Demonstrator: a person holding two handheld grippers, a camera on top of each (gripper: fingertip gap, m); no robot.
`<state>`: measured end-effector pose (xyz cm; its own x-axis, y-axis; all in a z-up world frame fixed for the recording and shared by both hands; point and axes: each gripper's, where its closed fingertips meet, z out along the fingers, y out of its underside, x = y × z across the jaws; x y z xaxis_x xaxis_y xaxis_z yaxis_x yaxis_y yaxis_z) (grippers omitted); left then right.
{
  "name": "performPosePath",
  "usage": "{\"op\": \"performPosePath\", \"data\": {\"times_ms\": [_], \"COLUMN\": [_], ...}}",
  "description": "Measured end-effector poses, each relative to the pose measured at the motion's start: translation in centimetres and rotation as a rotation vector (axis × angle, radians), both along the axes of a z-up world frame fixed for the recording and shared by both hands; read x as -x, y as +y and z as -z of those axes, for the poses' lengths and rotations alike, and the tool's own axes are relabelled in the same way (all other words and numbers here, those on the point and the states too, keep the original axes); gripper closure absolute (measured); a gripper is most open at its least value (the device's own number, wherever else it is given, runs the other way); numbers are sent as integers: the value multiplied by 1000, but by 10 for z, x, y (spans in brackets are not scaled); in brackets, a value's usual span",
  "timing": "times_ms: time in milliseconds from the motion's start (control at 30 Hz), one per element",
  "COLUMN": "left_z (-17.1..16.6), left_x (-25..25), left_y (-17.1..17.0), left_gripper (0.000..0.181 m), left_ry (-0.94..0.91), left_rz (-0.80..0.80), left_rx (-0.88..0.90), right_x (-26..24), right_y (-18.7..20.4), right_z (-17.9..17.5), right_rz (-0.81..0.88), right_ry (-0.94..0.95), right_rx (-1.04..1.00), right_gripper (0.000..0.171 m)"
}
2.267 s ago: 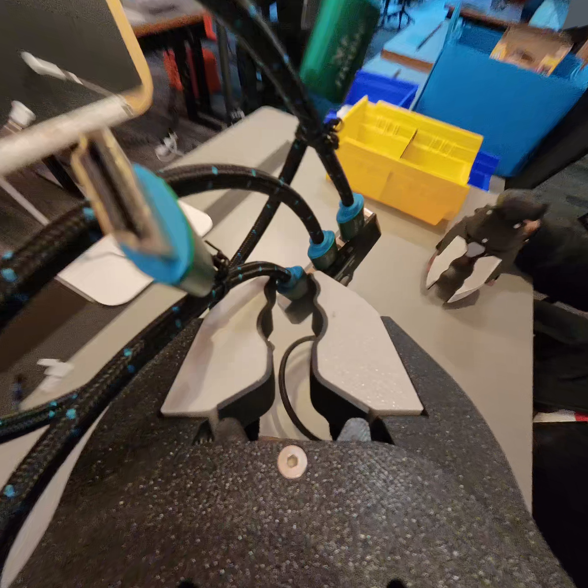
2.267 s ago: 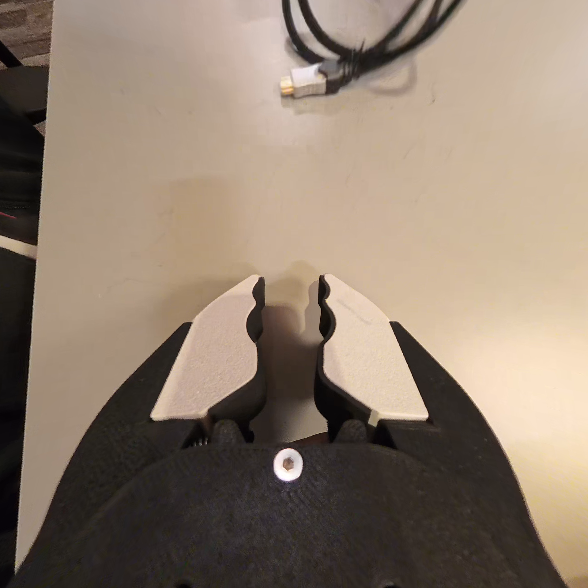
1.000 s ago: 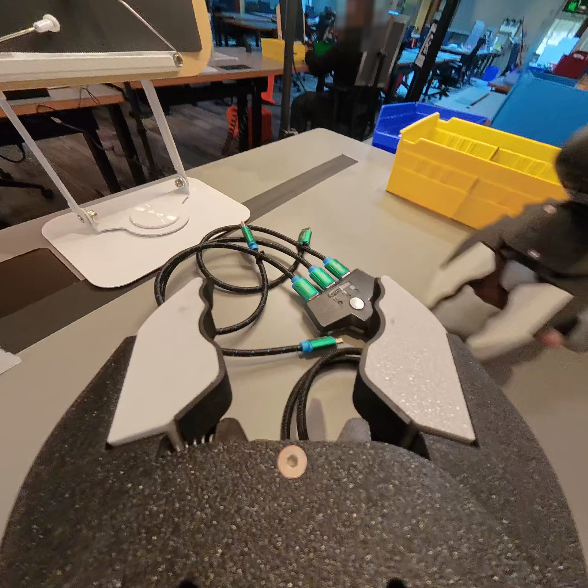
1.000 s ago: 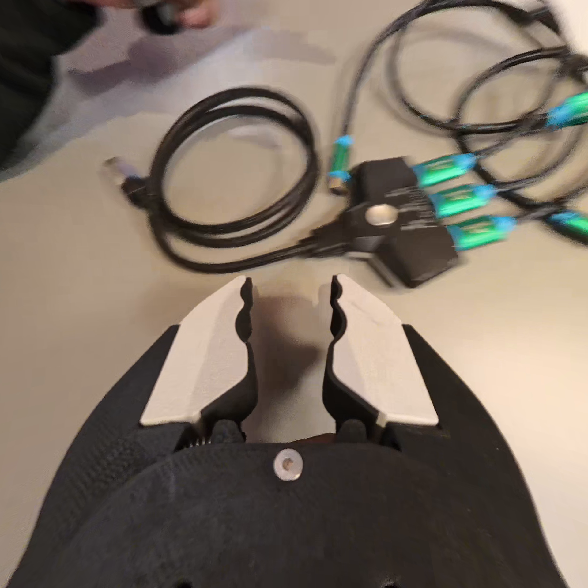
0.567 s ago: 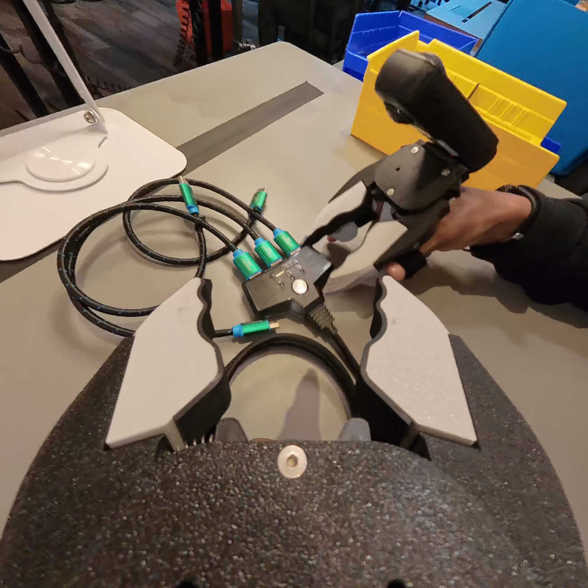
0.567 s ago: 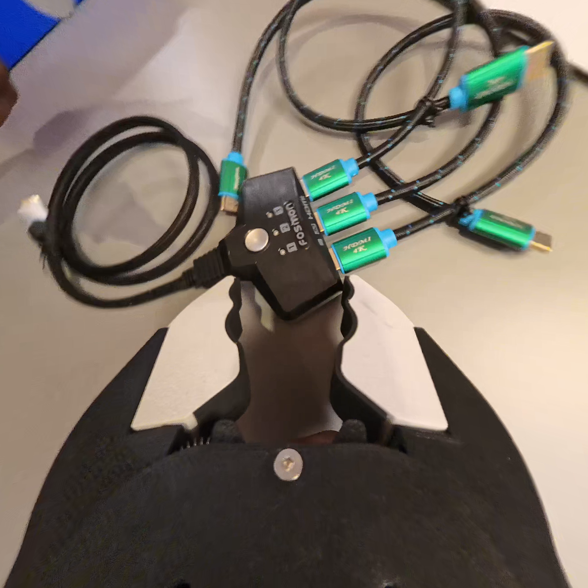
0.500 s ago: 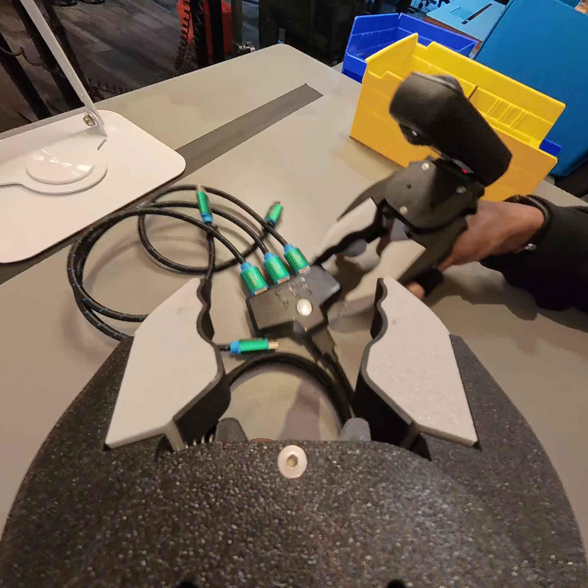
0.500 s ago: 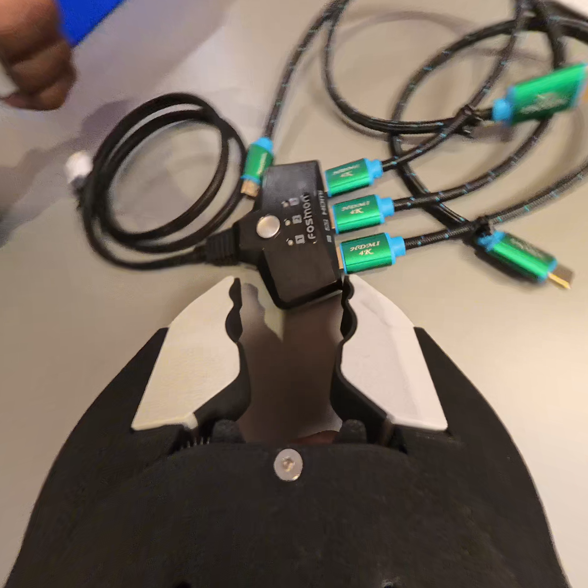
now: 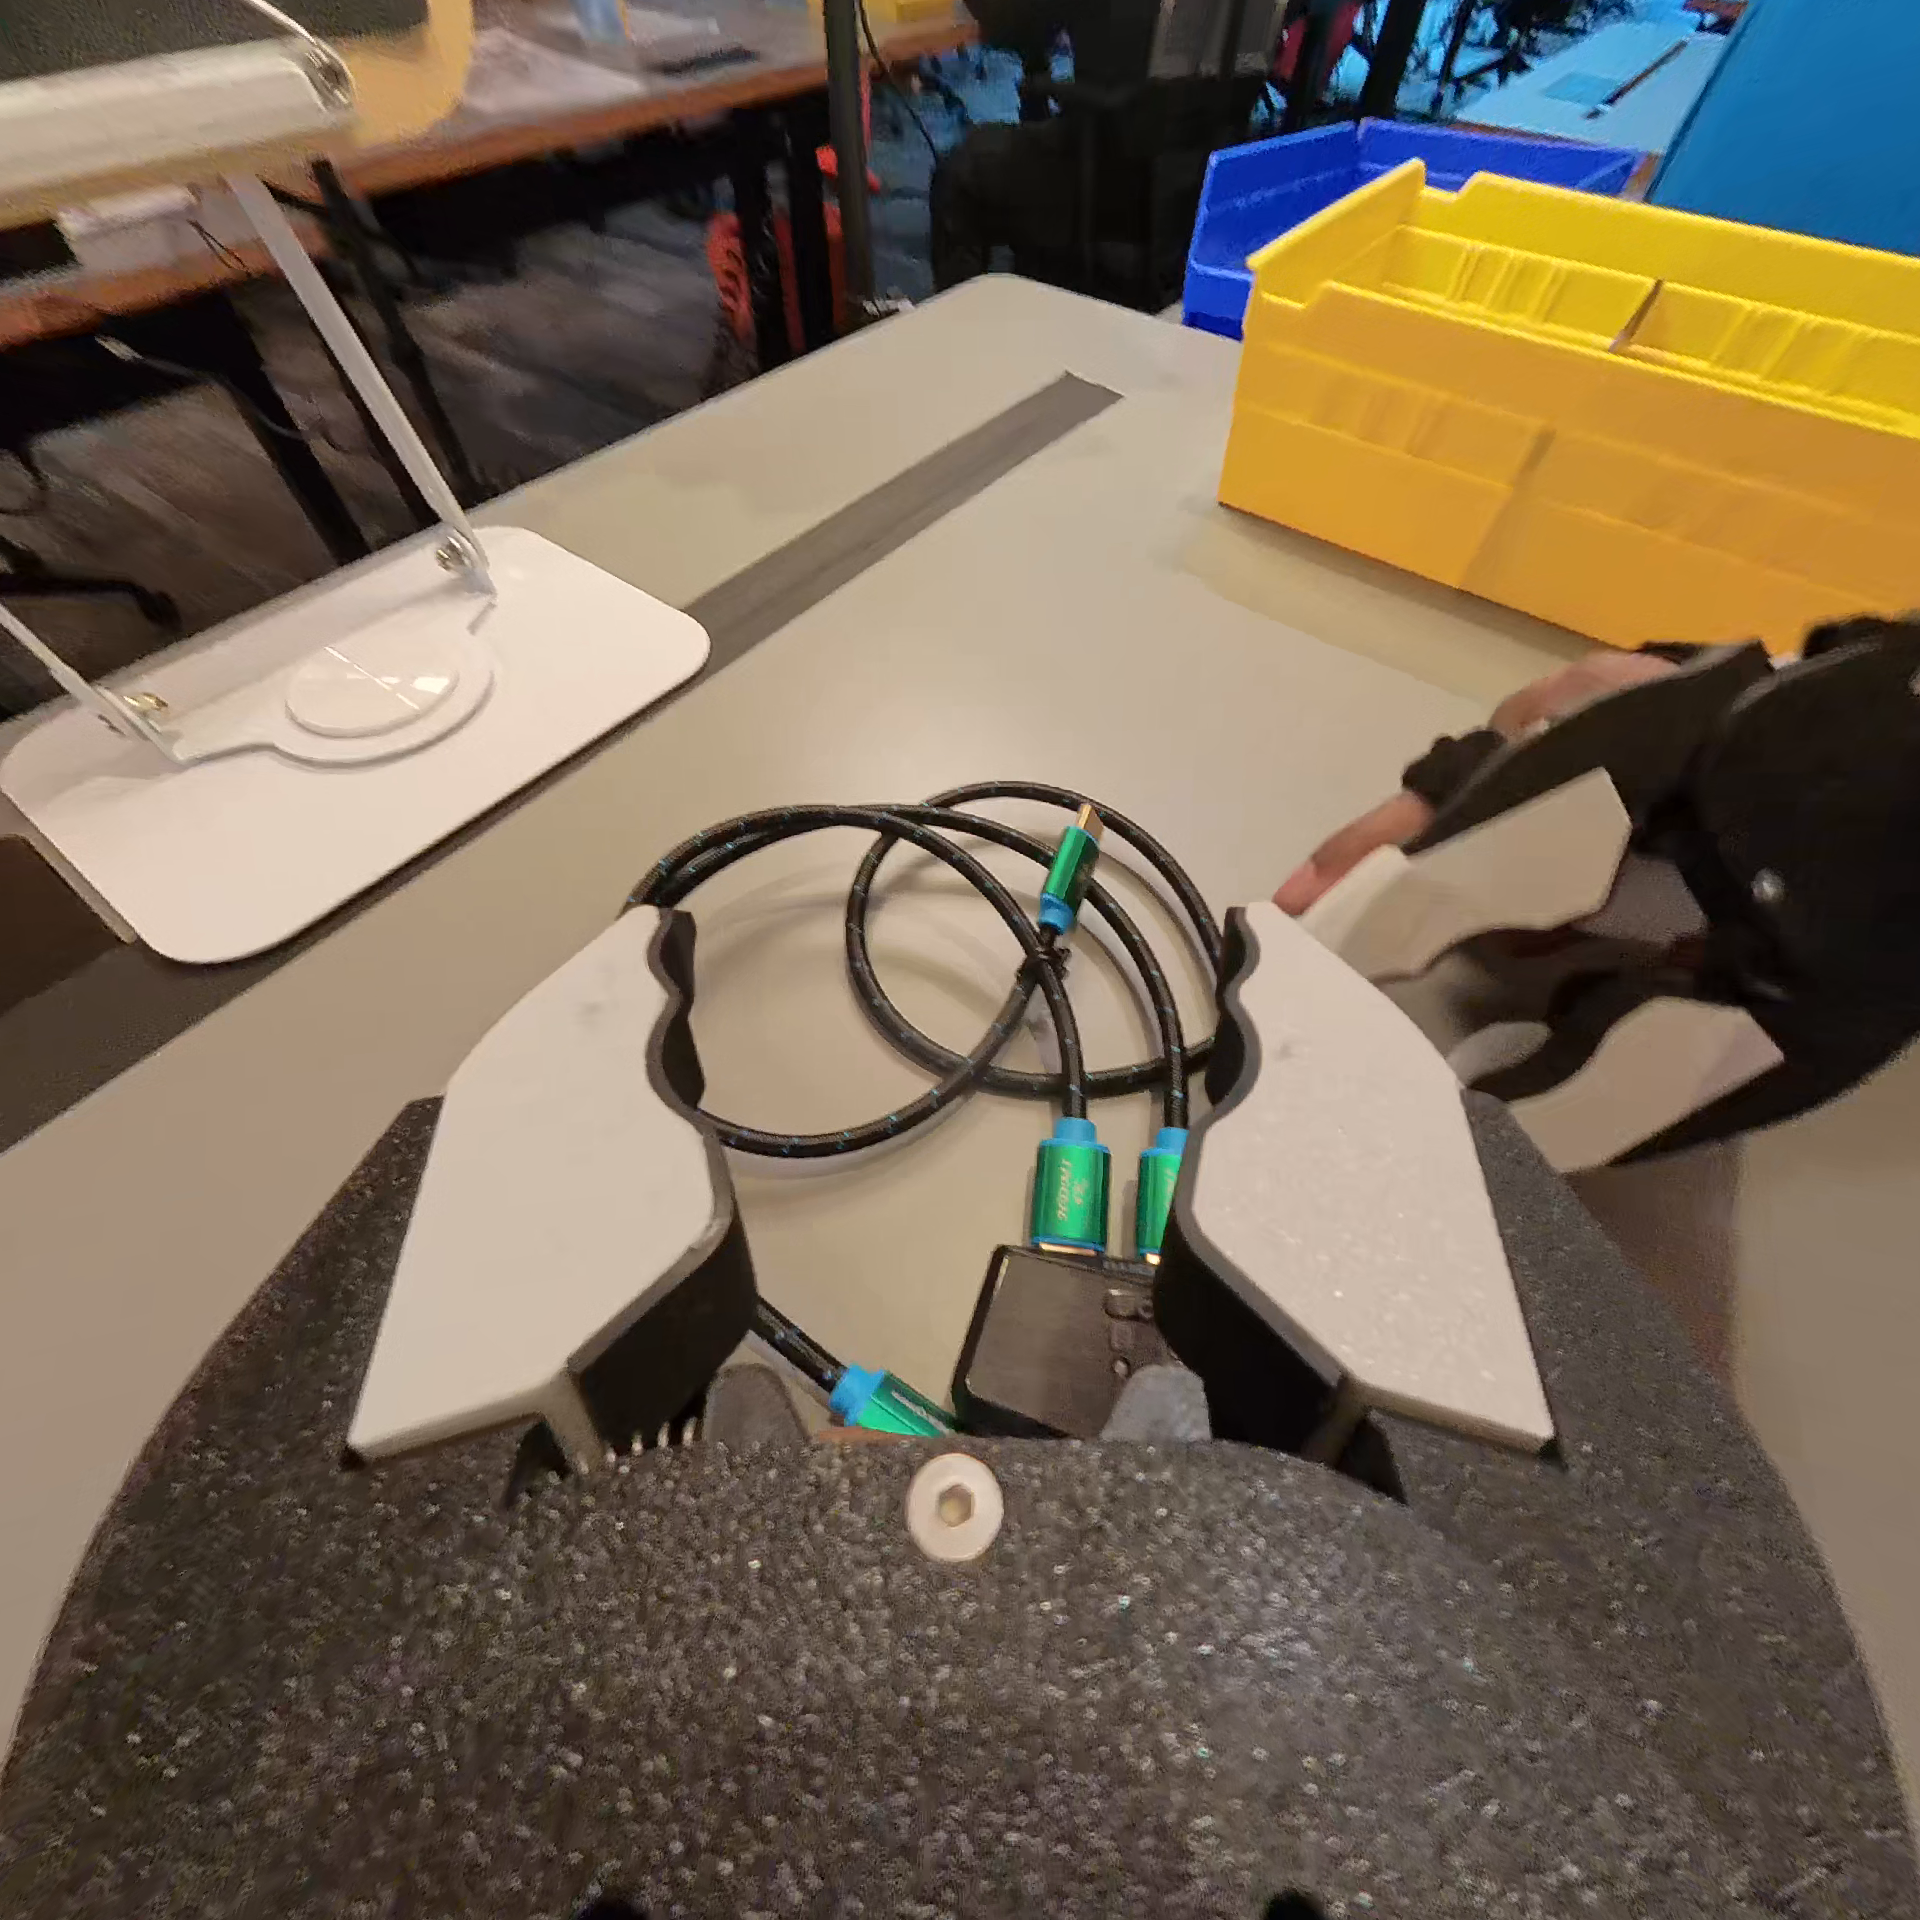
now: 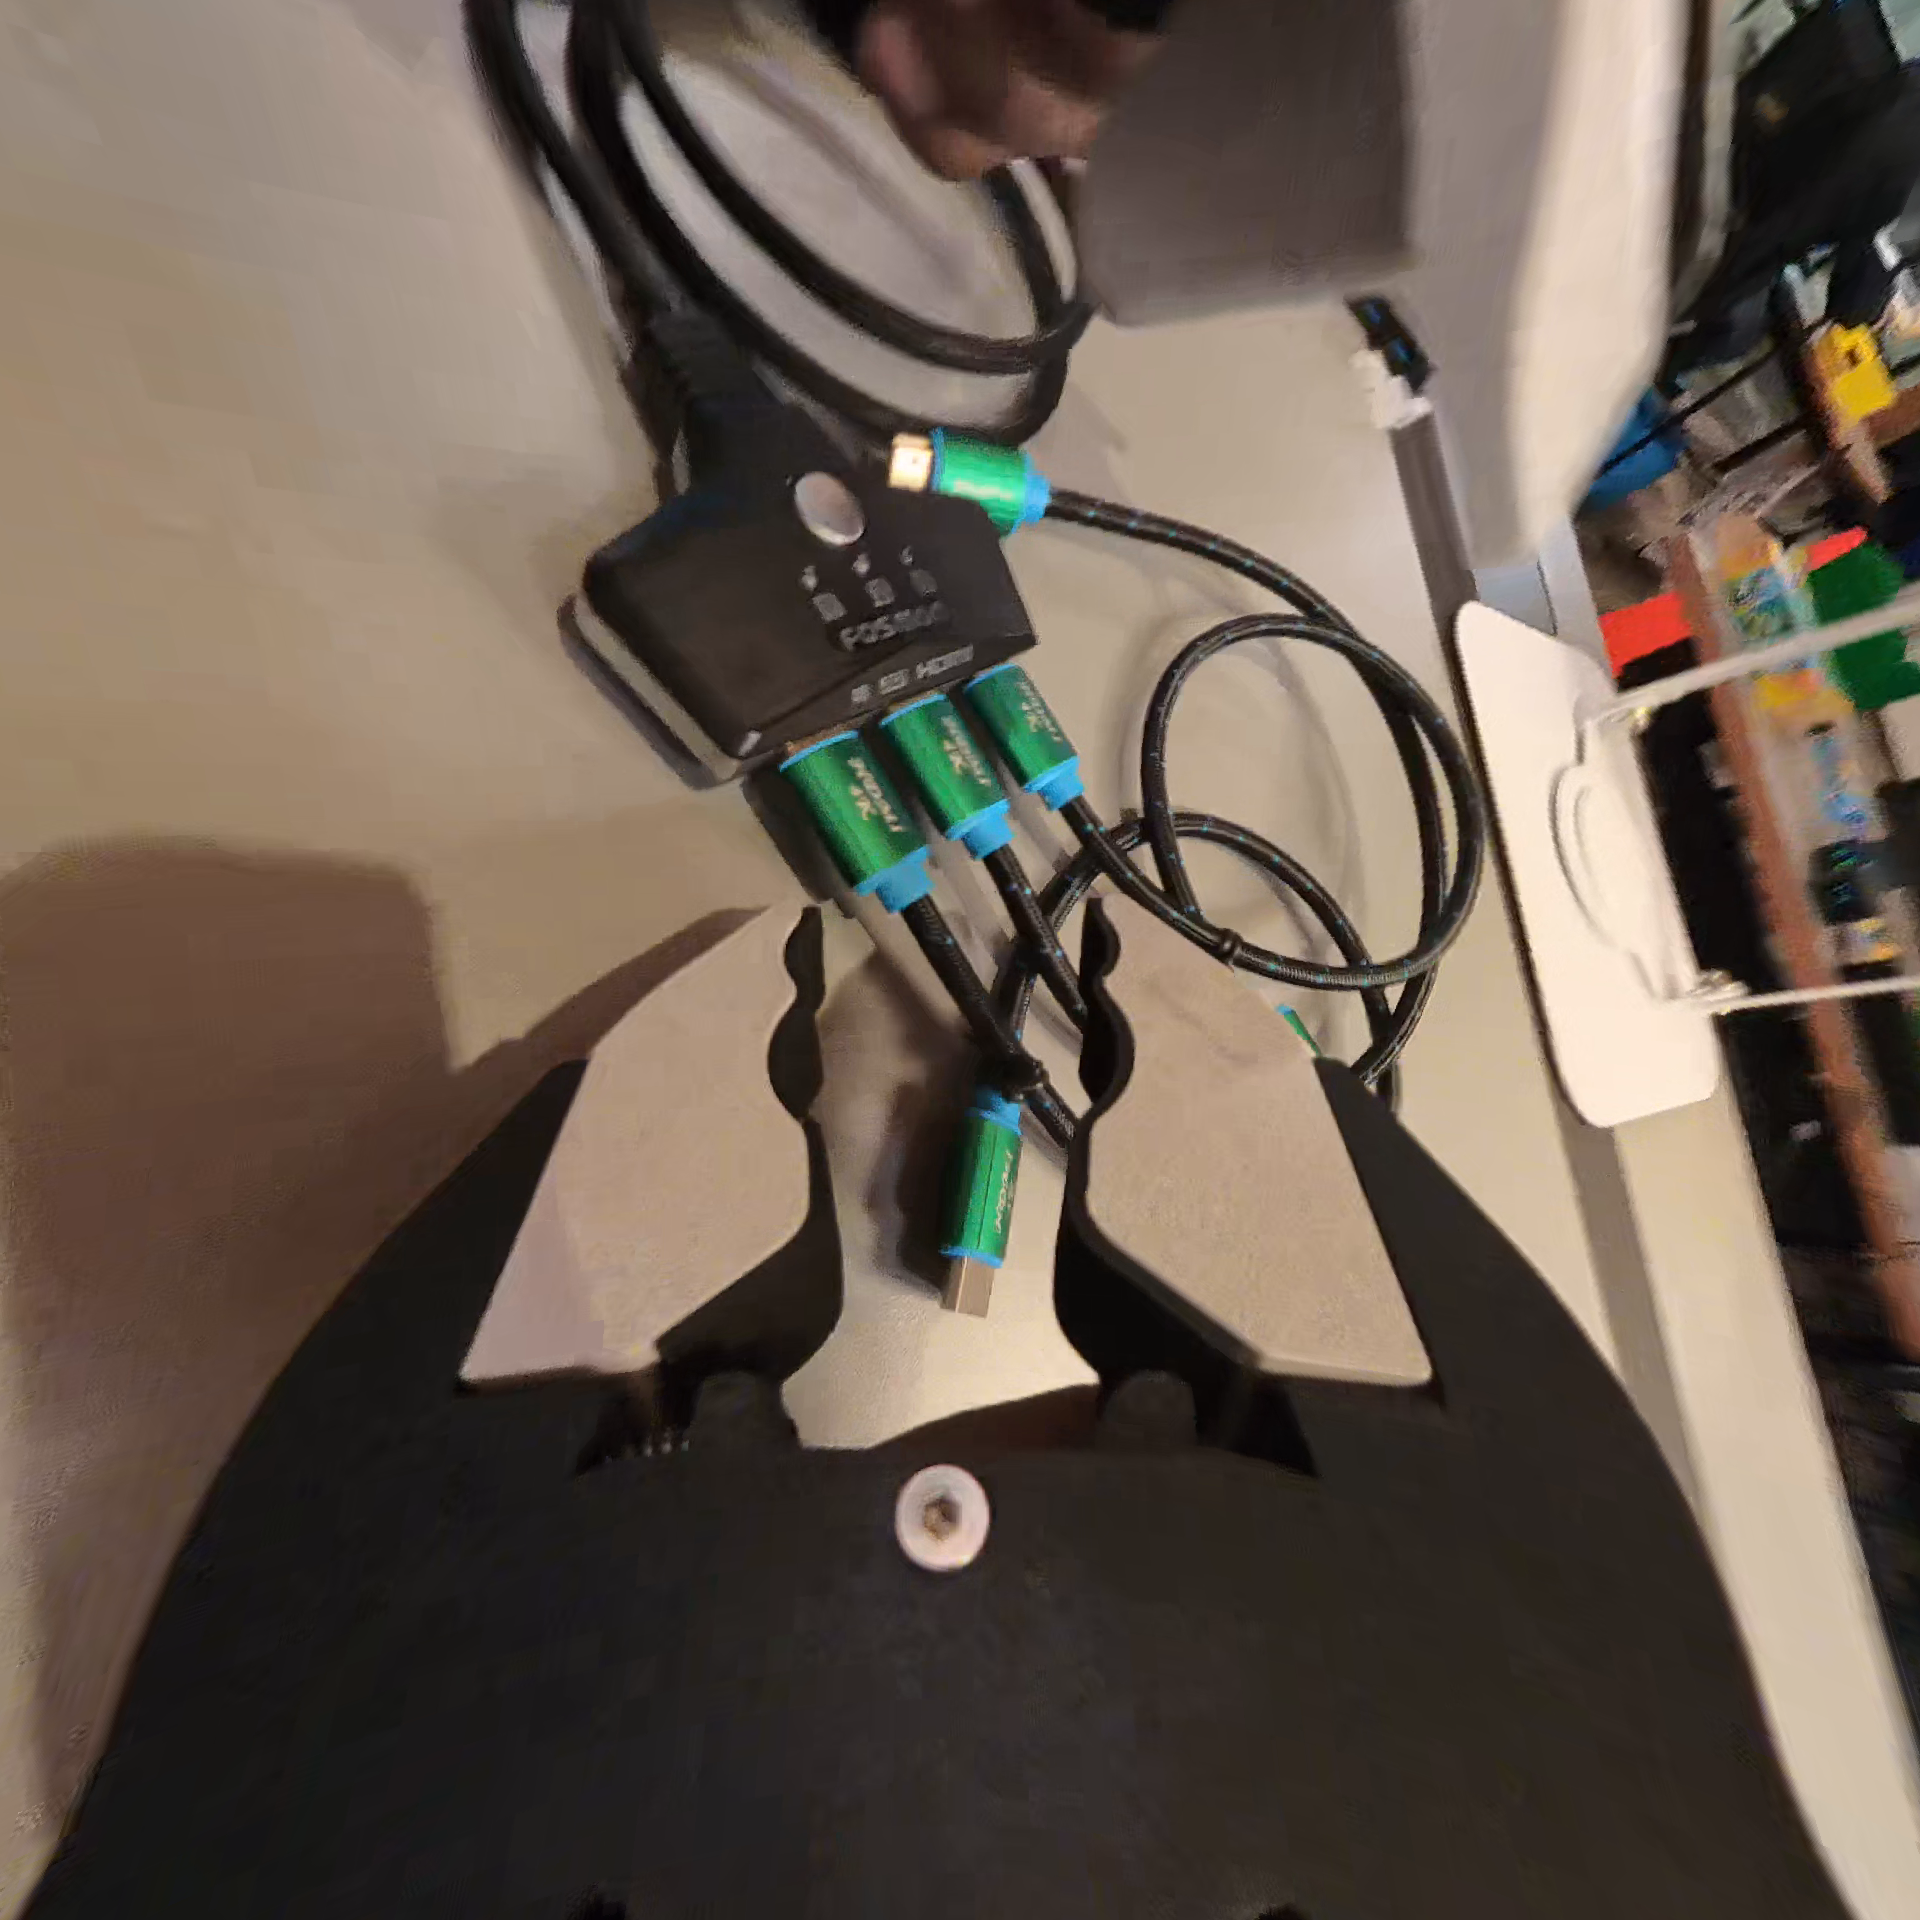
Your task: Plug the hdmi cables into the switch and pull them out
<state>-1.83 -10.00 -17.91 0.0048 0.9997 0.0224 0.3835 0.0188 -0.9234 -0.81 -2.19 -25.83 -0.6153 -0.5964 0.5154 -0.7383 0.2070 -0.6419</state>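
Observation:
The black HDMI switch (image 10: pixel 810 613) lies on the grey table with three green plugs (image 10: pixel 940 769) in its ports. In the left wrist view the switch (image 9: pixel 1049 1340) sits deep between the fingers of my open left gripper (image 9: pixel 951 925). Two of its plugs (image 9: pixel 1070 1195) show there; the right finger hides the third. My right gripper (image 10: pixel 945 925) is open on the cable side of the switch, with a loose green plug (image 10: pixel 977 1195) on the table between its fingers. It also shows at the right of the left wrist view (image 9: pixel 1434 987). Another loose plug (image 10: pixel 966 478) lies beside the switch's button.
A white lamp base (image 9: pixel 312 748) stands at the left of the table and shows again in the right wrist view (image 10: pixel 1579 852). A yellow bin (image 9: pixel 1558 416) and a blue bin (image 9: pixel 1351 187) stand at the far right. A coiled black cable (image 10: pixel 831 260) lies beyond the switch.
My left gripper has moved forward, so the switch now lies between its finger bases. My right gripper has swung from the switch's side to its cable side. Both stay open.

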Motion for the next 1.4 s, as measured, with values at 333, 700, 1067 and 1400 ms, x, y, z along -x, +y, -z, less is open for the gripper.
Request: {"op": "performPosePath", "data": {"times_ms": [333, 700, 1067, 1400], "left_z": [-17, -10, 45, 65], "left_x": [2, -28, -36, -18], "left_y": [12, 23, 76, 28], "left_gripper": [87, 95, 95, 124], "left_ry": [215, 176, 46, -165], "left_rz": [-25, -39, 349, -2], "left_rx": [262, 643, 988, 1236], "right_x": [-7, 22, 46, 32], "right_y": [-19, -13, -3, -2], "right_z": [16, 11, -1, -15], "right_rz": [16, 169, 253, 286], "right_ry": [338, 219, 152, 93], "right_rx": [92, 11, 45, 139], "right_gripper": [154, 154, 155, 156]}}
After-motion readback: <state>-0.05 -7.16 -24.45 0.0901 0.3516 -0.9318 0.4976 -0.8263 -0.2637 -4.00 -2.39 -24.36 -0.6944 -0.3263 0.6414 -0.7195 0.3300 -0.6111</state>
